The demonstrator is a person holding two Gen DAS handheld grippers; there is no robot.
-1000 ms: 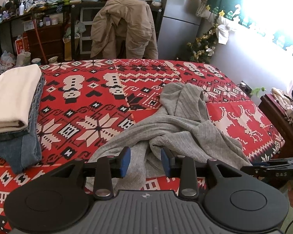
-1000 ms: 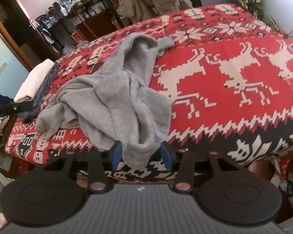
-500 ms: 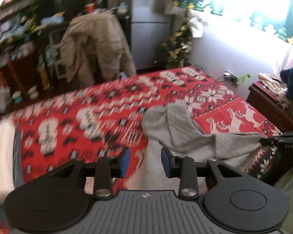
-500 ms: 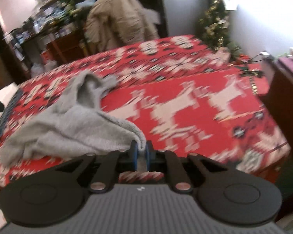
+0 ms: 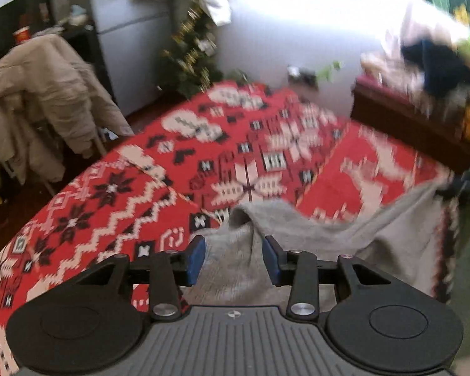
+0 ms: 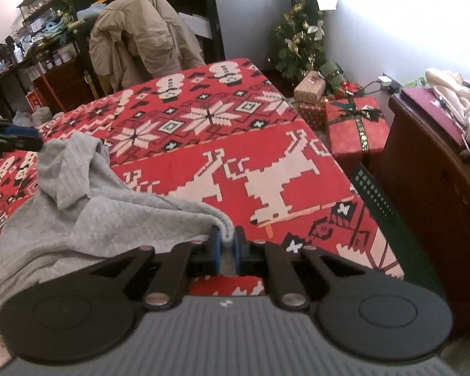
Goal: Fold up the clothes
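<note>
Red patterned bedspread (image 6: 266, 144) bears grey garment (image 6: 87, 206), pinched by right gripper (image 6: 225, 247).

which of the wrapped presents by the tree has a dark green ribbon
The big red gift box, nearest the bed's corner. The brown-paper parcel and the small red one under it show no such ribbon.

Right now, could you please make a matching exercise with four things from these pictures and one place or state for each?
Things:
1. grey garment
2. beige jacket
3. red gift box
4. left gripper

Places or states:
A. on the floor beside the bed
B. jaws opening, not gripping
C. pinched by the right gripper
D. draped over a chair

Pairs: 1-C, 2-D, 3-A, 4-B
</note>
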